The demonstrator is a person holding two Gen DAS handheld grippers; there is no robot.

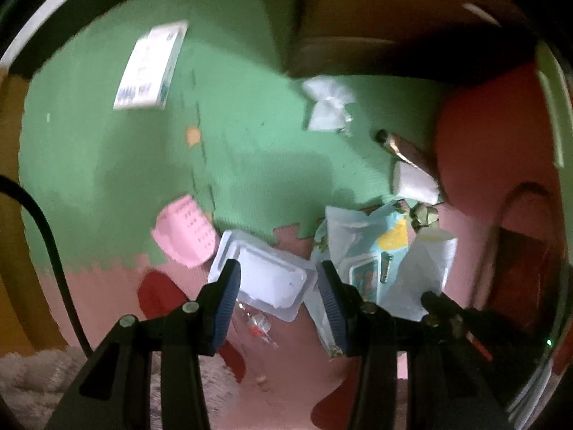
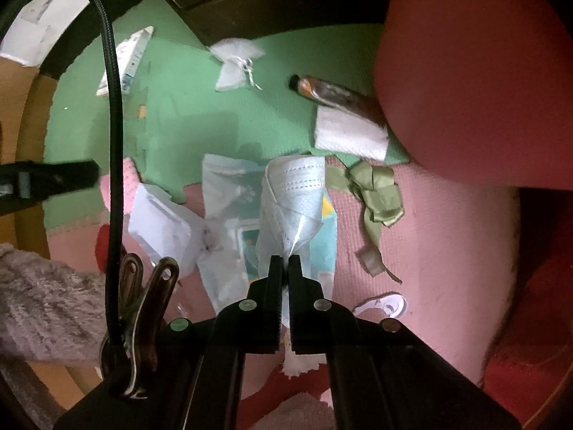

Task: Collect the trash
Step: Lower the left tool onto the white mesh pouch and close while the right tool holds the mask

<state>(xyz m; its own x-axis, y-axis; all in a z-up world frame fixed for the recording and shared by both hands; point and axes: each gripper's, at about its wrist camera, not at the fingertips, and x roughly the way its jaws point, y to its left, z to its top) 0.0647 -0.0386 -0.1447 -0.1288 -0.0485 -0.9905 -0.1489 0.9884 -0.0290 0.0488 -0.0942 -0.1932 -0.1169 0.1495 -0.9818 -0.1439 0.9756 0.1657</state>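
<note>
Your right claw [image 2: 285, 263] is pinched tight on the face mask [image 2: 293, 197]; lift it clear. Your left claw [image 1: 277, 286] hangs half-open, empty, over the white plastic tray [image 1: 265, 276]; straddle its rim.

Under the right gripper [image 2: 285, 263], whose fingers are black, hangs a pale blue face mask [image 2: 293, 193] with stitched dotted lines. Beyond it the foam mat [image 2: 186, 122] is green, turning pink nearer. Just right lies an olive-green ribbon [image 2: 376, 193]. Between the left gripper's [image 1: 275, 301] blue ribbed pads [image 1: 229, 286] sits a white plastic tray [image 1: 265, 279]; a pink pouch [image 1: 186, 233] lies left.
</note>
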